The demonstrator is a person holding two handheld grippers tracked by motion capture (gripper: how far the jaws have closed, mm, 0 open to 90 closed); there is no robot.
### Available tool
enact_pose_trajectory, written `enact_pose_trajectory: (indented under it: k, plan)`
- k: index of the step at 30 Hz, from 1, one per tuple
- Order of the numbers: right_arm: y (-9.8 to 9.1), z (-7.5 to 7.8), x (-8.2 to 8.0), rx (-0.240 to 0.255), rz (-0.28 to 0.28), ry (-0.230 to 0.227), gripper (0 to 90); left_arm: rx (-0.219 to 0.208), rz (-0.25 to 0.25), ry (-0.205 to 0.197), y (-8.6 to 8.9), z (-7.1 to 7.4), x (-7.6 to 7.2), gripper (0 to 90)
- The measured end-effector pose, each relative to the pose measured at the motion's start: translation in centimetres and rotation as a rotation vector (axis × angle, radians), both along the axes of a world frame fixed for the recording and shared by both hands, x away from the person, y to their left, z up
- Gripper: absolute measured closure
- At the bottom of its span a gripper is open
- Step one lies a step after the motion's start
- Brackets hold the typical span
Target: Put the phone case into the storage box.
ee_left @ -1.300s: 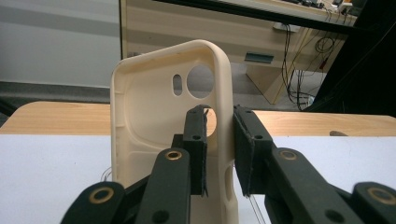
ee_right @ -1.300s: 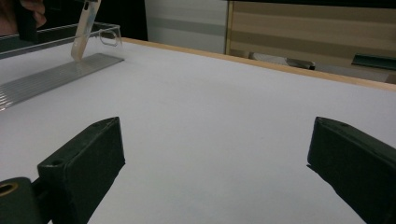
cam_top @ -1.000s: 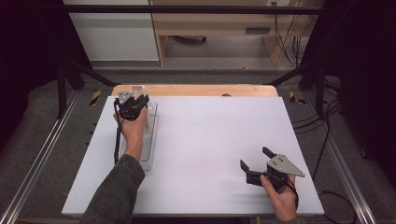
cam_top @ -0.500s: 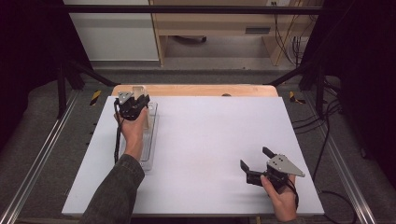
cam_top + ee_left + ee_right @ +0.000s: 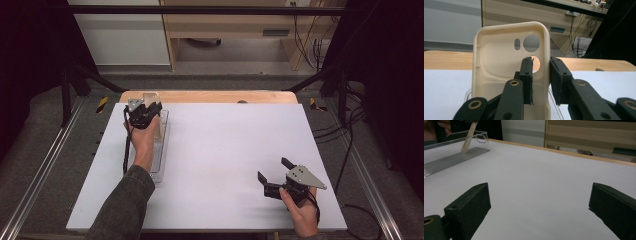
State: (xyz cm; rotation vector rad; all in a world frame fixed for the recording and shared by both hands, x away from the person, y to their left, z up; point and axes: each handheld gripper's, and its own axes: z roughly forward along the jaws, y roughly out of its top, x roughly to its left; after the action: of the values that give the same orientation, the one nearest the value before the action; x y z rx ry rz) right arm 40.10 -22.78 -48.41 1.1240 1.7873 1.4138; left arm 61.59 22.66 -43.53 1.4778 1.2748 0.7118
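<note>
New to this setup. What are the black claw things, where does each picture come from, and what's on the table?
A person holds a hand-operated two-jaw gripper in each hand; no robot arm. The high view looks down from above; the other two cameras ride on the grippers and look along their jaws. The left gripper clamps one side wall of a cream phone case, standing upright at the far end of a clear ribbed tray. The right gripper rests open over the bare white table, holding nothing.

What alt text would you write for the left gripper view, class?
The left gripper pinches the right side wall of an upright cream phone case, camera cutouts at its top. Behind lie a white table and wooden furniture.
</note>
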Motion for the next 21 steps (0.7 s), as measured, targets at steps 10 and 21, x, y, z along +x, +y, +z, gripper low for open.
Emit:
enact_pose_trajectory:
  k: [10,21]
  plan:
    - [-0.04,-0.03,0.01,-0.001,0.001,0.002,3.6,-0.01,-0.003,0.03,-0.01,-0.47,0.24,74.3]
    - [0.04,-0.02,0.02,-0.002,0.001,0.0,3.6,0.013,-0.015,0.023,0.13,-0.17,0.04,73.9]
